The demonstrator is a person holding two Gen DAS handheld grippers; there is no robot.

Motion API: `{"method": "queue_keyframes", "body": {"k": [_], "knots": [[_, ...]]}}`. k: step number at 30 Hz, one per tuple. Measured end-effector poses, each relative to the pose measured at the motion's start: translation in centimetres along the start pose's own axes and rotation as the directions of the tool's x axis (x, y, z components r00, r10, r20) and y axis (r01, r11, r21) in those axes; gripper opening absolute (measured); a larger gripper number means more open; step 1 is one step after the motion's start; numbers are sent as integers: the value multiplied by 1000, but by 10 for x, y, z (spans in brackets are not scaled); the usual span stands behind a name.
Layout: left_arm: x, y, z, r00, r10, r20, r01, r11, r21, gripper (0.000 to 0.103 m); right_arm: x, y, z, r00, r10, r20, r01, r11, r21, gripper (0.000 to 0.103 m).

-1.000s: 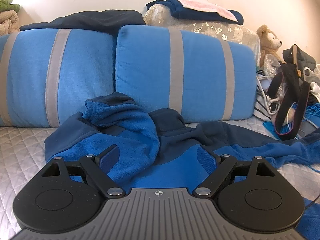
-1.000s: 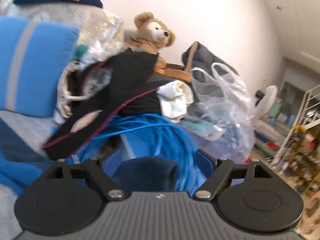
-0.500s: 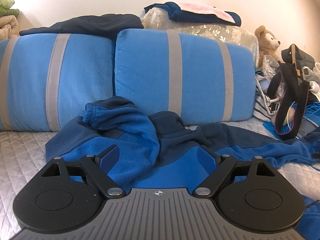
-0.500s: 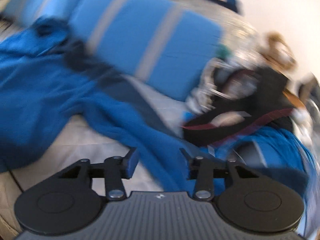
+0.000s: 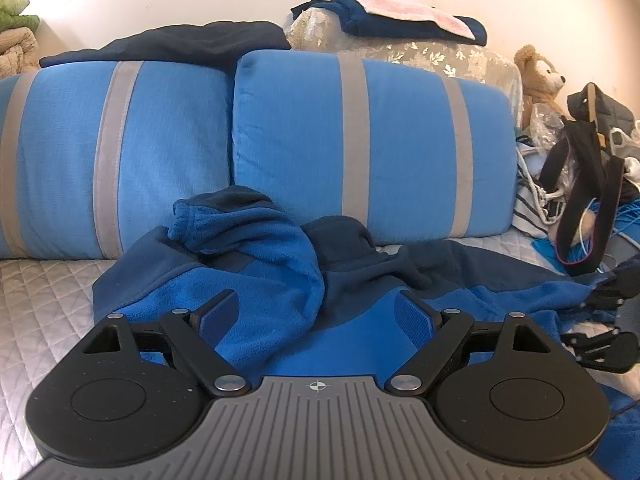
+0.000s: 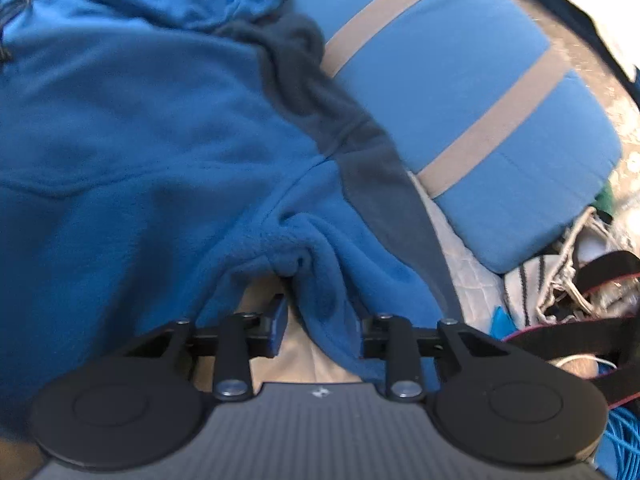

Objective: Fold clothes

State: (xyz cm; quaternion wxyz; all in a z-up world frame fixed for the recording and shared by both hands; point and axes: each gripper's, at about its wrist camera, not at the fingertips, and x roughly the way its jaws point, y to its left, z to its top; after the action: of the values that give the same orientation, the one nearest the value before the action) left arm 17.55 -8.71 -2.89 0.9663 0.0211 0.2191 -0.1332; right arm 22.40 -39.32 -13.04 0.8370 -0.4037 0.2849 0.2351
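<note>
A blue fleece jacket with navy panels (image 5: 272,264) lies crumpled on the quilted bed, one sleeve folded over its body. My left gripper (image 5: 316,312) is open and hovers low over its near edge. In the right wrist view the jacket (image 6: 132,120) fills the left and centre. My right gripper (image 6: 320,320) is open around the underarm fold where the right sleeve (image 6: 340,264) meets the body, with fleece between the fingers. The right gripper also shows at the right edge of the left wrist view (image 5: 608,312).
Two blue cushions with grey stripes (image 5: 360,140) stand behind the jacket, dark clothes (image 5: 172,44) on top. A teddy bear (image 5: 538,76), bags, a black strap (image 5: 580,184) and blue cord are piled at the right. Grey quilted bedding (image 5: 36,300) lies to the left.
My right gripper swung left from the clutter pile onto the jacket and narrowed around the sleeve's underarm fold. My left gripper stayed nearly still, open.
</note>
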Motion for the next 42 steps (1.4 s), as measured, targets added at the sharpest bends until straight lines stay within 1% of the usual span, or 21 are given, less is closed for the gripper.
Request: {"method": "queue_keyframes", "body": {"k": [1,3,8,13,21,25,26,27,29,30,31,33,34,37,39,42], "knots": [[0,0,0,1000,2,0,-2,1000,0,86,4,1,2,1000,12,-21,-12,1000,2,9],[1,0,0,1000,2,-4,-2,1000,-1,86,8,3,5,999,27,-44,-27,1000,-4,7],[0,0,0,1000,3,-2,-3,1000,-5,86,0,-7,9,992,106,-69,-106,994,14,6],[1,0,0,1000,19,-4,-19,1000,-3,86,-15,-10,10,986,159,-58,-158,987,23,6],[0,-4,-2,999,36,4,-36,999,26,86,-31,1,5,977,201,-68,-200,980,13,5],[0,-5,-3,999,47,13,-47,998,35,86,-34,1,4,979,192,-65,-191,981,23,6],[-1,-4,-2,999,52,17,-52,998,33,86,-34,0,5,980,186,-65,-185,982,22,10],[-2,-3,-1,998,58,16,-58,998,32,86,-37,-1,7,984,170,-56,-169,985,11,30],[-7,0,4,997,76,9,-77,997,27,86,-47,-5,14,991,129,-23,-129,992,-16,33],[-12,2,7,996,84,11,-84,996,19,86,-54,-8,19,994,111,0,-111,994,-24,41],[-16,5,11,996,88,13,-88,996,13,86,-62,-11,26,995,92,22,-92,996,-23,47],[-24,10,20,996,86,2,-86,996,10,86,-80,-20,43,995,47,85,-47,999,-5,83],[-28,13,24,996,84,-3,-84,996,9,86,-88,-24,53,993,33,117,-34,999,6,88],[-37,23,39,998,67,-7,-67,998,-6,86,-112,-35,85,979,7,203,-16,999,45,93],[-41,31,48,998,54,-12,-54,998,-21,86,-123,-40,108,970,-6,243,-15,997,82,102],[-44,41,61,999,51,-17,-51,998,-34,86,-133,-45,144,962,1,273,-39,990,133,102]]}}
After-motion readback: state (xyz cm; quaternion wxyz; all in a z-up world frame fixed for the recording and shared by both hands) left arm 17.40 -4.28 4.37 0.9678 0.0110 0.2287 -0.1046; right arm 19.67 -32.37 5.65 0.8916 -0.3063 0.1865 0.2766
